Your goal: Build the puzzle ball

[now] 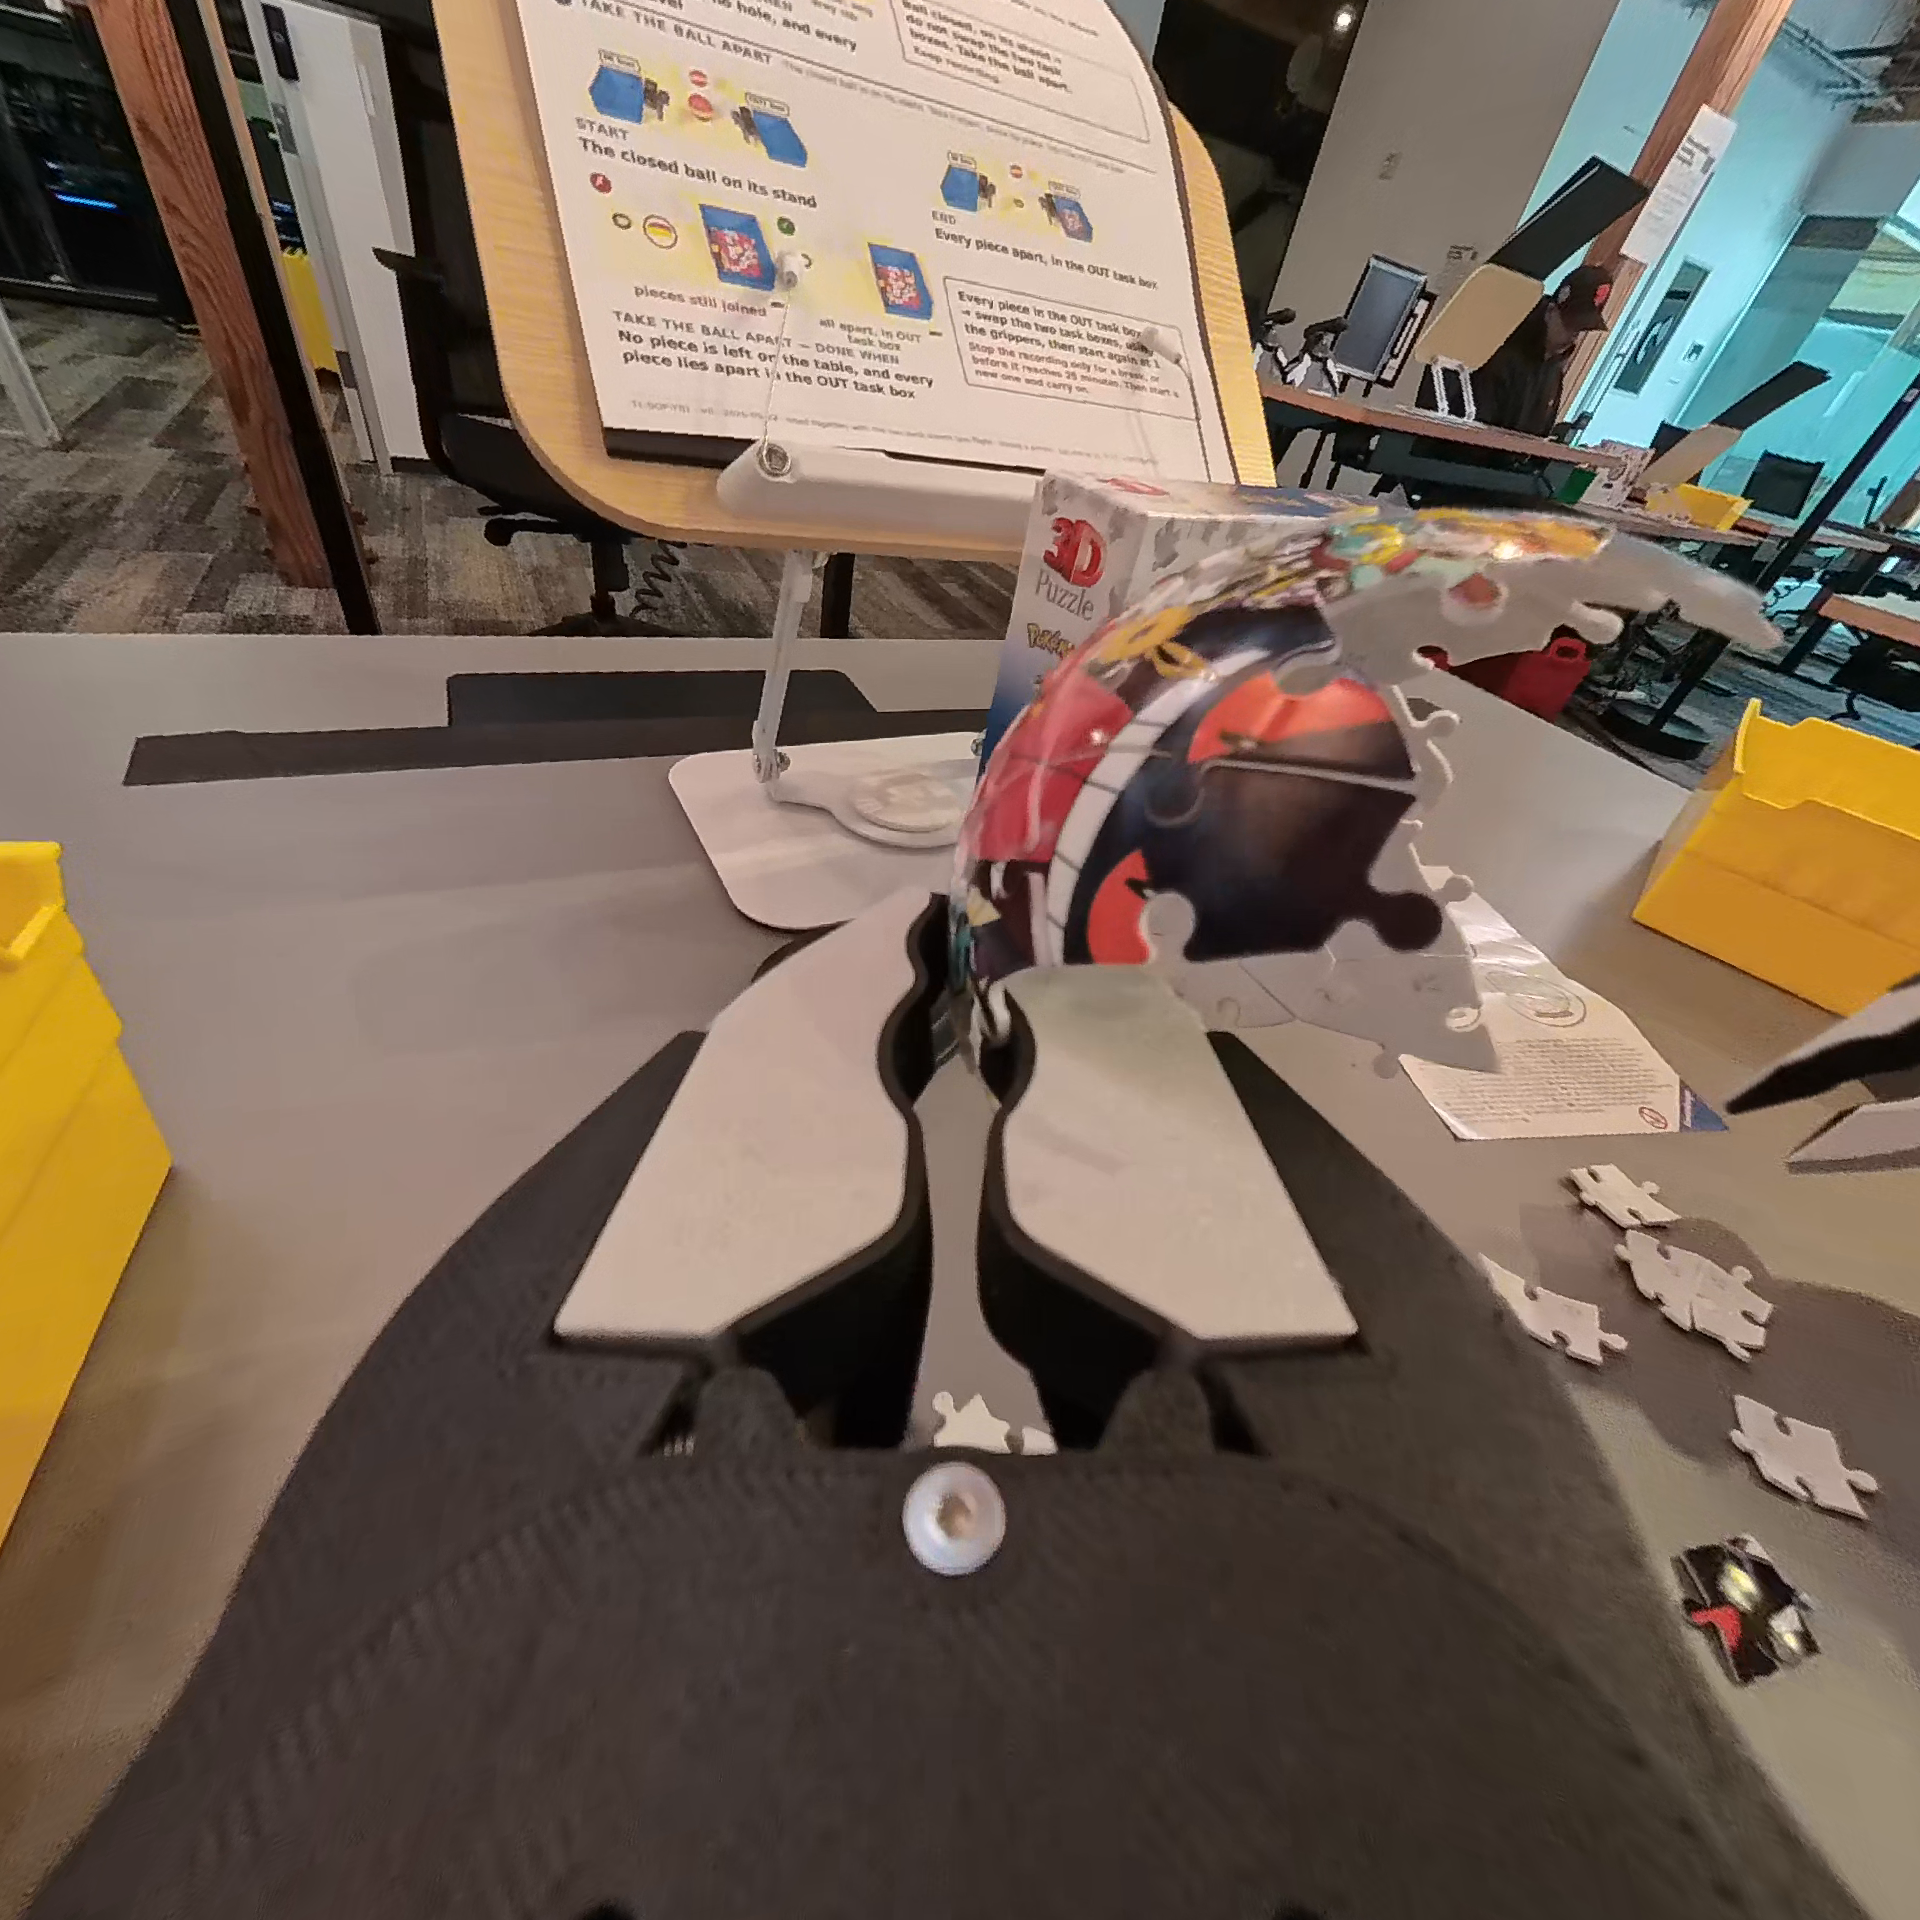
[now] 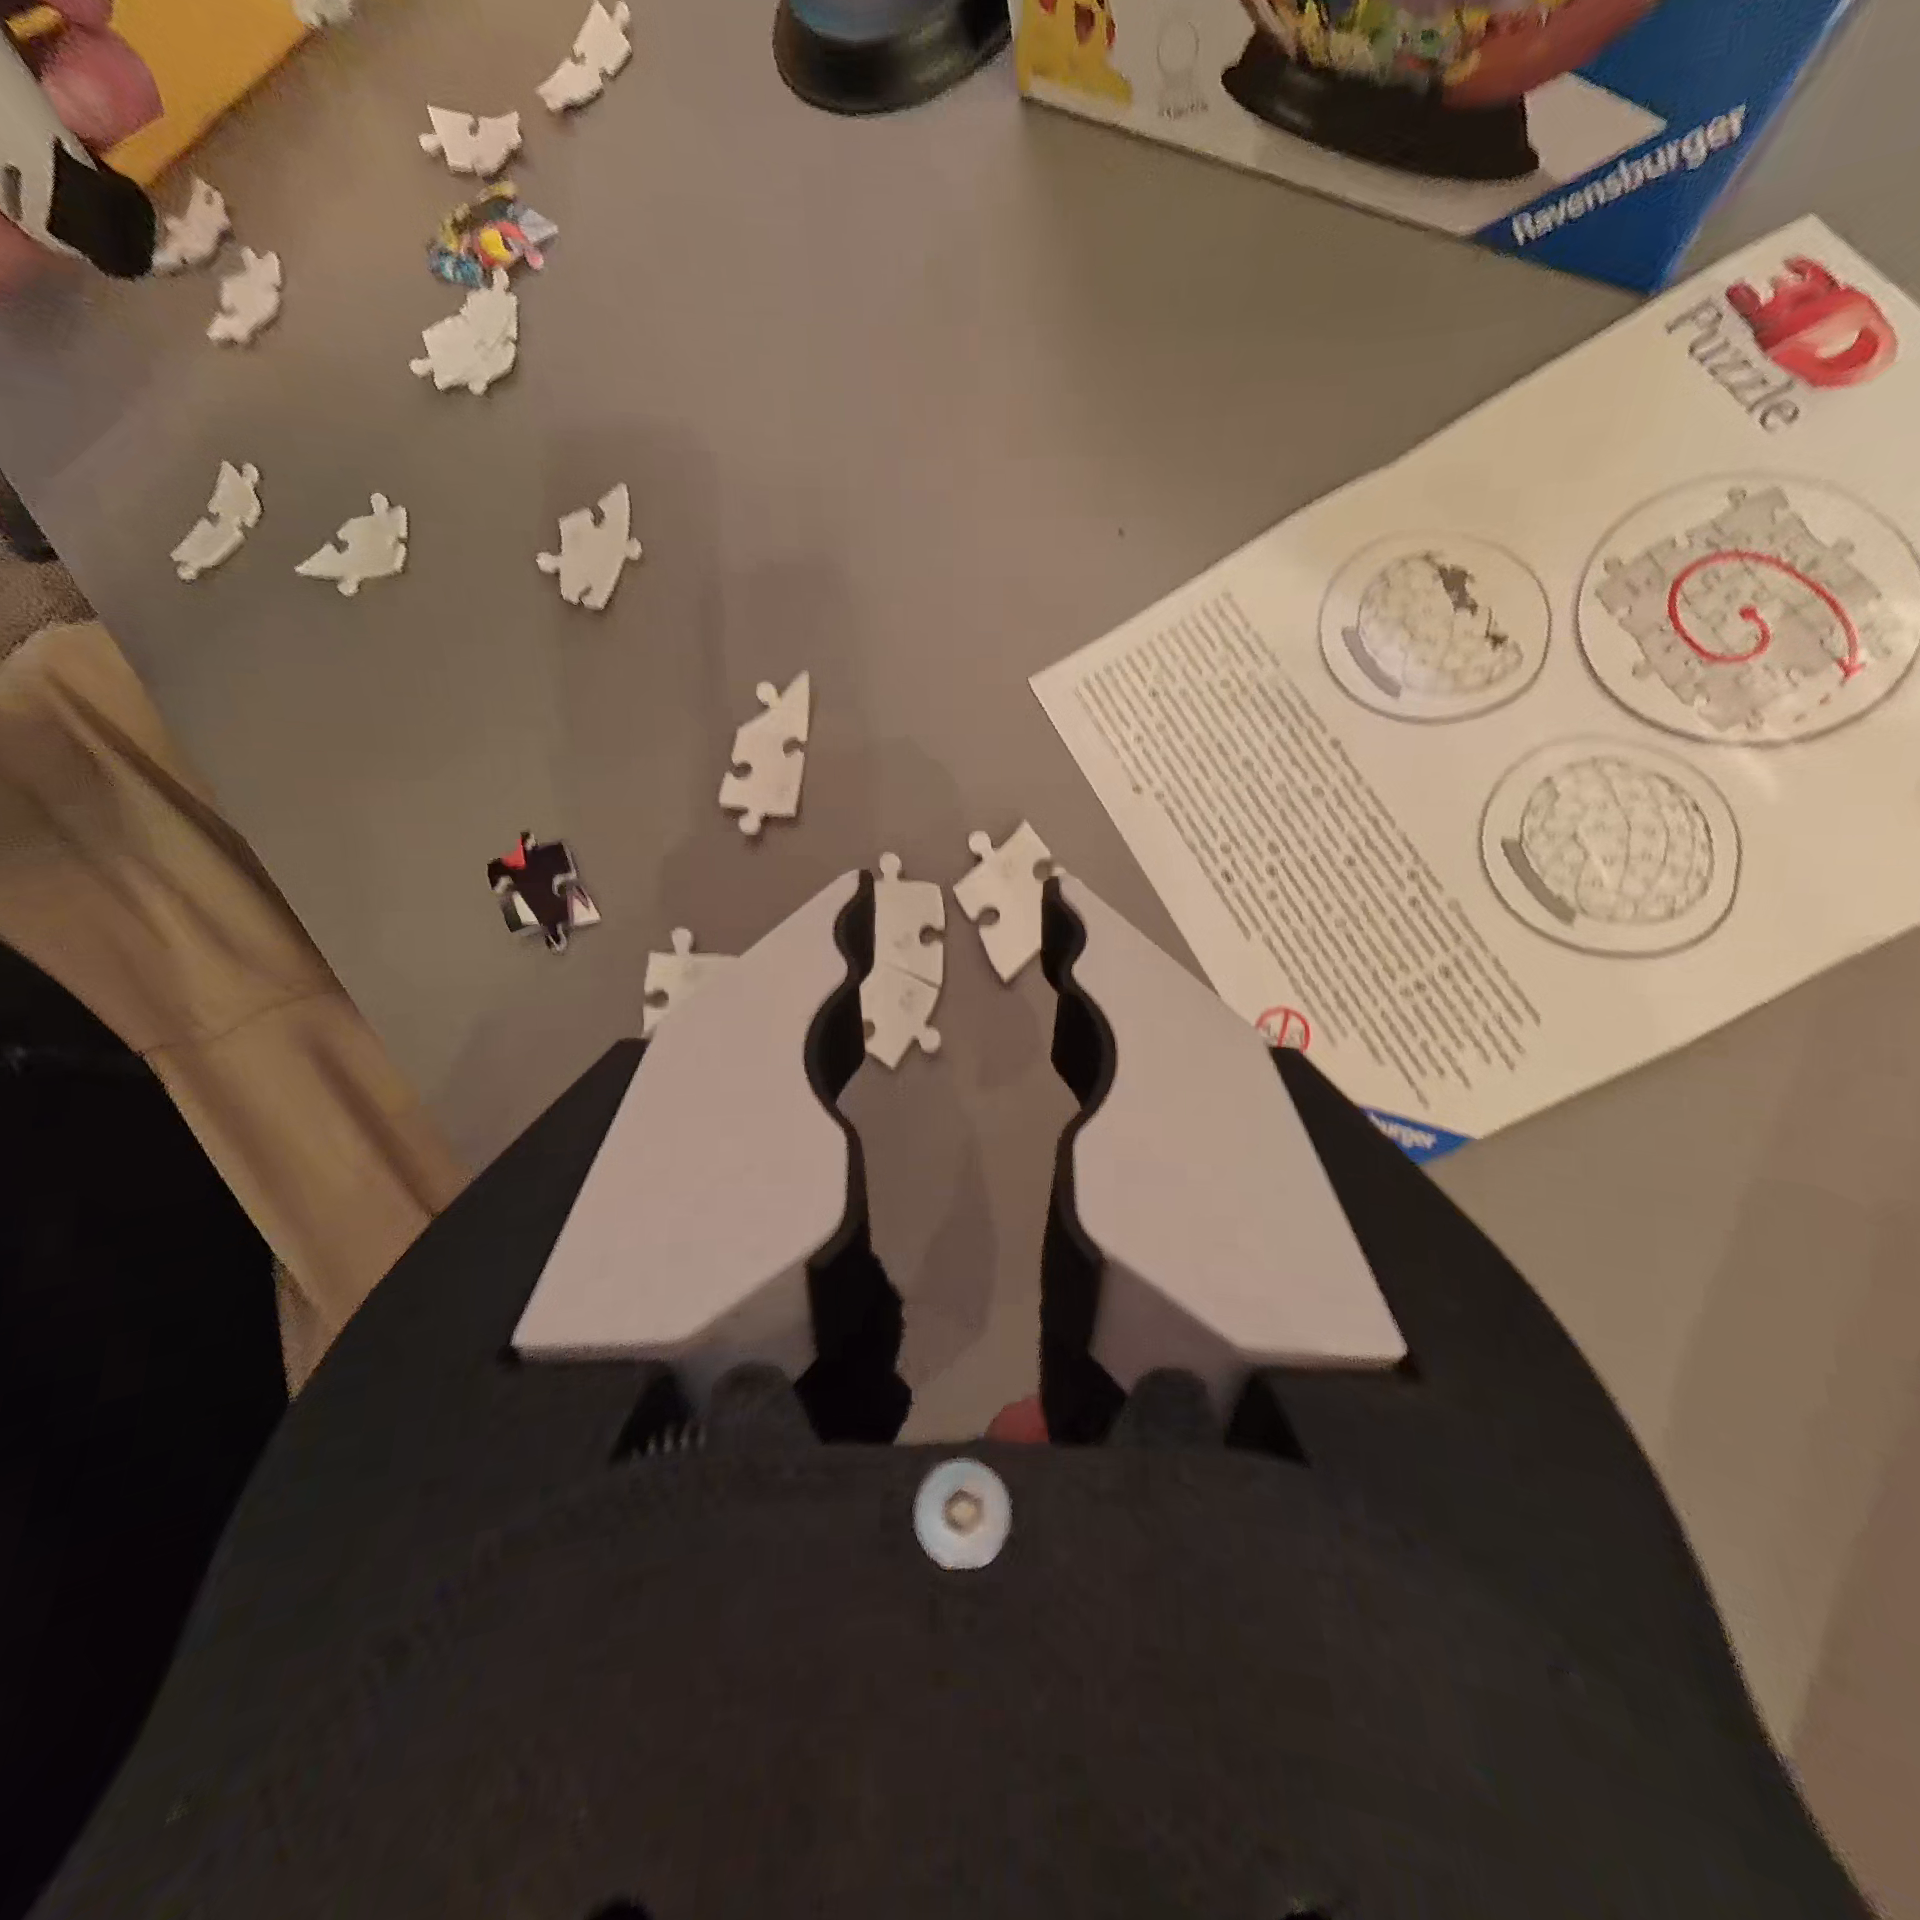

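left gripper: jaws pressed onto the lower rim of the part-built ball shell, holding it up off the grey table
ball shell: curved, printed side toward the camera, jagged unfinished edge at 3 o'clock; it rises toward 1 o'clock from the fingertips
right gripper: jaws apart, nothing between them, angled down over the table
joined white pieces: lying in the gap by the left finger, at 12 o'clock of the right gripper
single white piece: just beside the right finger's tip
dark printed piece: on the table at 10 o'clock of the right gripper
loose white pieces: scattered face down toward 10 and 11 o'clock
instruction sheet: flat on the table at 2 o'clock
puzzle box: at 1 o'clock, beyond the sheet
yellow bin: at 3 o'clock in the left wrist view
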`<state>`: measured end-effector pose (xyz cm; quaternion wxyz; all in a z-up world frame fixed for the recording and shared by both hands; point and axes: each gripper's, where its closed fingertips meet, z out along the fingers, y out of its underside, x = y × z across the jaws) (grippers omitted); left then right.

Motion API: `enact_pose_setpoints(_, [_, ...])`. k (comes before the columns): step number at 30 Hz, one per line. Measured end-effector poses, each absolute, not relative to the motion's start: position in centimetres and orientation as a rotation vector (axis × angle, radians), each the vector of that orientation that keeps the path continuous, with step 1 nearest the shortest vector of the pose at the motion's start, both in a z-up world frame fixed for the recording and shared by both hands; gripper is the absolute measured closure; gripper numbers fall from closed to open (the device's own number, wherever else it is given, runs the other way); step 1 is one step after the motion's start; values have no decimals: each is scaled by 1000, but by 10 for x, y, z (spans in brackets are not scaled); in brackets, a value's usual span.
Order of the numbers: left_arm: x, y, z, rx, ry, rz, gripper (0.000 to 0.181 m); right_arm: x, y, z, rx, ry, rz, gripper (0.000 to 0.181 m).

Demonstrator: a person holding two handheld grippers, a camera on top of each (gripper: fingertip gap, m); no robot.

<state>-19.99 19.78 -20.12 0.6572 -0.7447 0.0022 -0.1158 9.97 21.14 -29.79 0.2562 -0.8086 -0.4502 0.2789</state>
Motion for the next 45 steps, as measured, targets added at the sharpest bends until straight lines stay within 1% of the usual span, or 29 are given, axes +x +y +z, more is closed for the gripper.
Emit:
enact_pose_setpoints(4, [-202, 194, -202, -1694, -6, -264, 178, 109, 204, -308, -2214, -1295, 701, 151])
enact_pose_setpoints(10, [-216, 184, -200, -1692, -45, -254, 178, 96, 201, -316, -2204, -1378, 626, 149])
enact_pose_setpoints(13, [-231, 176, -199, -1692, -80, -231, 178, 65, 191, -306, -2122, -1432, 674, 148])
enact_pose_setpoints(20, [-267, 154, -186, -1653, -163, -188, 178, -34, 146, -304, -1881, -1668, 762, 147])
enact_pose_setpoints(23, [-277, 148, -184, -1640, -183, -181, 178, -71, 134, -309, -1826, -1738, 782, 143])
enact_pose_setpoints(28, [-294, 137, -187, -1634, -222, -170, 179, -115, 125, -320, -1769, -1866, 801, 141])
enact_pose_setpoints(35, [-305, 129, -196, -1646, -251, -179, 179, -129, 96, -335, -1691, -2080, 839, 145])
enact_pose_setpoints(45, [-301, 132, -197, -1652, -241, -186, 178, -130, 85, -349, -1643, -2190, 784, 158])
